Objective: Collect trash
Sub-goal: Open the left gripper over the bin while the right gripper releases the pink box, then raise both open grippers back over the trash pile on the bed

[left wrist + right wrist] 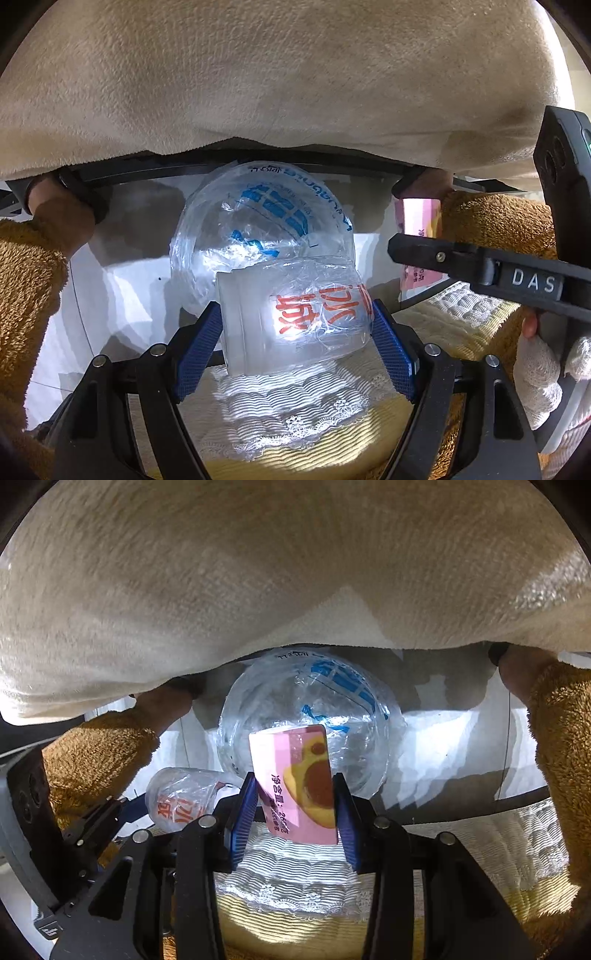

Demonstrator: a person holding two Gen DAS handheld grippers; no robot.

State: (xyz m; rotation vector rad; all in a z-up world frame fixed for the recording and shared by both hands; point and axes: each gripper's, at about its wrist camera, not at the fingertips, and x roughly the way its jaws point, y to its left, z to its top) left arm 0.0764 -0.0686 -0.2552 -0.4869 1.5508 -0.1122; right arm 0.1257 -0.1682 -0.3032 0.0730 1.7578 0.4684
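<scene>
The left tool (pixel 295 343) grips a crinkly, light, crushable cup (pixel 295 328) at lower centre, best held across its stiffer rim, while the right tool (pixel 295 808) clamps a stiff pink carton (pixel 295 775) before the clear bag (pixel 306 720).

Plastic cup (pixel 295 325) left of carton (pixel 295 782), both before the bag (pixel 306 716), above the cloth (pixel 295 886).

Bright glare on the crinkled plastic bag (pixel 258 229); hard stepped shadows behind — fisheye-bent, dark-cornered edges
</scene>
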